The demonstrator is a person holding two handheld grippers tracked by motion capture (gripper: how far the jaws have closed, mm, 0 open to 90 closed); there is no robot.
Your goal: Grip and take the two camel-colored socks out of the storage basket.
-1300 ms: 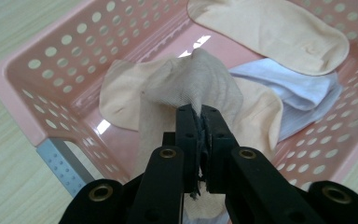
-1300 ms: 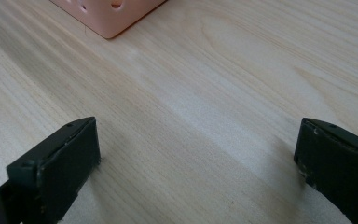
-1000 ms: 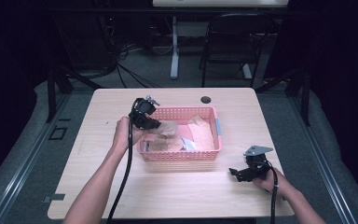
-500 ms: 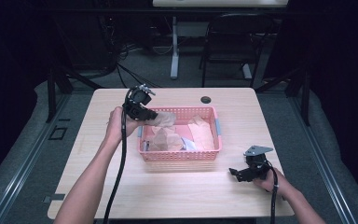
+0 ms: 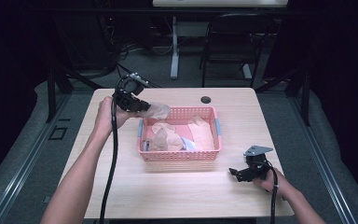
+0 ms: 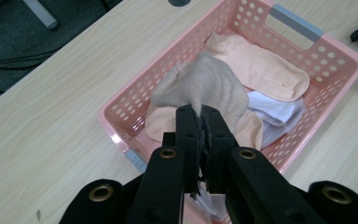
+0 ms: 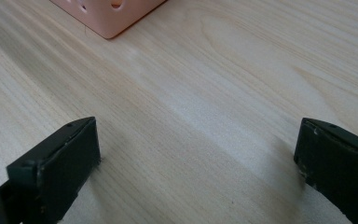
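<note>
Above the near-left corner of the pink basket (image 5: 179,155), the left tool (image 5: 142,106) is clamped on a beige sock (image 5: 157,111) — its two black jaws are pressed together on a fold of the knit, and the rest of the sock hangs free, clear of the basket rim and out past the basket's left end. In the left gripper view the same sock (image 6: 205,86) droops from the jaw tips above the basket's contents.

Progress, as judged from this position: one sock is lifted out and not yet set down; no sock lies on the surface (image 5: 121,186) outside the basket. The emptying appears to be at an early stage, with most of the load left inside.

Basket contents:
- two peach socks (image 6: 261,70) lying flat, one along the far side, one partly under the lifted sock;
- a white sock (image 6: 277,112) between them, partly covered;
- whether more items lie beneath cannot be determined.

The right tool (image 5: 239,173) rests low over the bare surface, well apart from the basket's right corner — its jaws stand wide apart and hold nothing, as the right gripper view confirms.
</note>
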